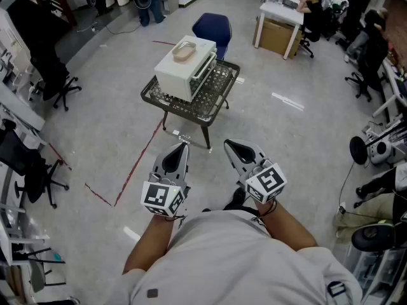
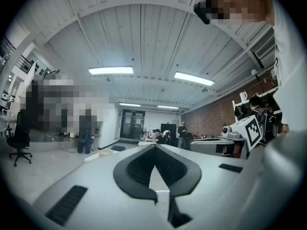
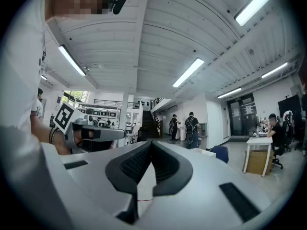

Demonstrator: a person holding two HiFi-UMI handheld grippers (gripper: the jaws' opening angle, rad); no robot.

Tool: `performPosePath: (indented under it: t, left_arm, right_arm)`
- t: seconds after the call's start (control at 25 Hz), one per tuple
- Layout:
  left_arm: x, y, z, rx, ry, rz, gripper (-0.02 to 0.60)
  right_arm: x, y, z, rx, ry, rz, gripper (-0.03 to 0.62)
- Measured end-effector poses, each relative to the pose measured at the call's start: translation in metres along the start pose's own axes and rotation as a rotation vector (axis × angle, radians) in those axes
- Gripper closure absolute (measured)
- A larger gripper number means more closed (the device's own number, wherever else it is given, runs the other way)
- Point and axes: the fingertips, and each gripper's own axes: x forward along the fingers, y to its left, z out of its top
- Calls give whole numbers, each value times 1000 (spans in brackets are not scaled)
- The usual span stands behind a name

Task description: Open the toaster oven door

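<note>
Head view shows a white toaster oven [image 1: 185,67], door shut, on a small mesh counter [image 1: 216,100] with open grey floor [image 1: 114,138] around its edges. Well short of it, left tool [image 1: 184,146] and right tool [image 1: 228,144] sit level, jaws pressed together, empty.

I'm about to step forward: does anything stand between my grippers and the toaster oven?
Nothing visible does. Only floor separates the left gripper and right gripper from the table bearing the toaster oven.
</note>
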Motion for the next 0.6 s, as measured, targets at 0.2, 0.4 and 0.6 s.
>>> performPosePath:
  t: [0.2, 0.4, 0.6]
  left_arm:
    - [20, -4, 0, -4, 8, -2, 566]
    - [48, -9, -7, -5, 28, -8, 566]
    - [90, -16, -17, -11, 52, -10, 565]
  right_arm:
    - [0, -20, 2, 14, 13, -9, 577]
    - [0, -46, -6, 28, 18, -4, 577]
    - [-6, -93, -9, 45, 7, -42, 576]
